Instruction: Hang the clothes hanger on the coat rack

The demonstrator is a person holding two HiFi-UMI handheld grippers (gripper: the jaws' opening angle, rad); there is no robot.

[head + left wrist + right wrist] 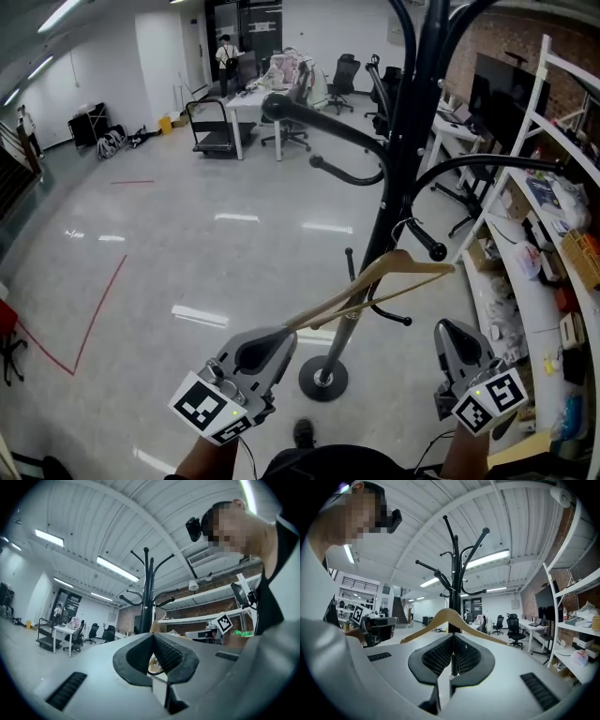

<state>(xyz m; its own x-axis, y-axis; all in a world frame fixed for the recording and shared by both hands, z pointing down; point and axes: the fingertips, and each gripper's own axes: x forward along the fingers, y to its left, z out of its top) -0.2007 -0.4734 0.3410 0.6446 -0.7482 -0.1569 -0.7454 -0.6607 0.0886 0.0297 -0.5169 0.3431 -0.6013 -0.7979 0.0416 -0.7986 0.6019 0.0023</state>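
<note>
A black coat rack (401, 159) with several curved arms rises from a round base (323, 379) just ahead of me. My left gripper (281, 335) is shut on one end of a wooden clothes hanger (375, 281). The hanger slants up to the right, and its wire hook (403, 227) is close beside the pole, below an arm with a knob end. In the left gripper view the rack (147, 588) stands behind the shut left gripper (153, 637). My right gripper (450, 330) is shut and holds nothing. In its own view the right gripper (452, 637) points at the hanger (450, 616) and the rack (454, 573).
White shelving (539, 253) crowded with items lines the right side, close to the rack. Desks, office chairs (342, 75) and a cart (216, 127) stand far back, where a person (225, 54) also stands. Red tape (98, 309) marks the glossy floor at left.
</note>
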